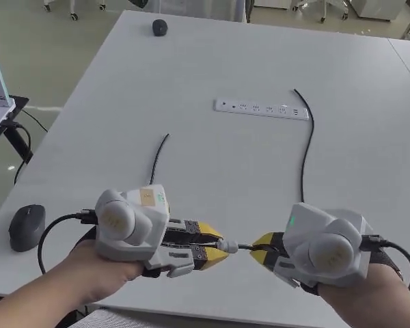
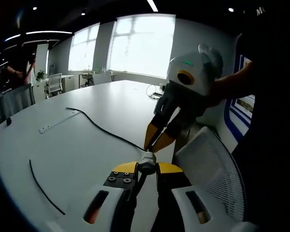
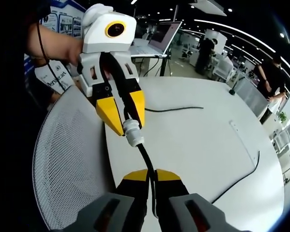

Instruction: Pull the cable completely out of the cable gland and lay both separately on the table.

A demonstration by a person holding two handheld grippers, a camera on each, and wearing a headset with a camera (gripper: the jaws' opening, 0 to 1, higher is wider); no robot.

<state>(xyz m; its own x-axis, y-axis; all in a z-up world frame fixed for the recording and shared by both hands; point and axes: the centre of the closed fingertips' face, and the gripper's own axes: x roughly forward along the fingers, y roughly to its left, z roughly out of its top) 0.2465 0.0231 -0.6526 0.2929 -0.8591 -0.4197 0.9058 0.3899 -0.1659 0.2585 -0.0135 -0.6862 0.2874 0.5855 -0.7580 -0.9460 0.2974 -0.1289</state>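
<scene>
Left gripper (image 1: 219,244) sat closest to me, its fingers narrowed onto the cable gland (image 1: 227,246). Facing it, I had the right gripper (image 1: 260,248), its fingers pinched on the black cable (image 3: 145,157) just short of the gland. Behind the right fingers, the cable ran off over the white table (image 1: 191,68). The small pale gland lay between the 2 sets of fingertips, with the cable entering it.

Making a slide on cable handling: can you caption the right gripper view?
Right gripper shut on the black cable, left gripper holding the white cable gland at the table edge.
</scene>
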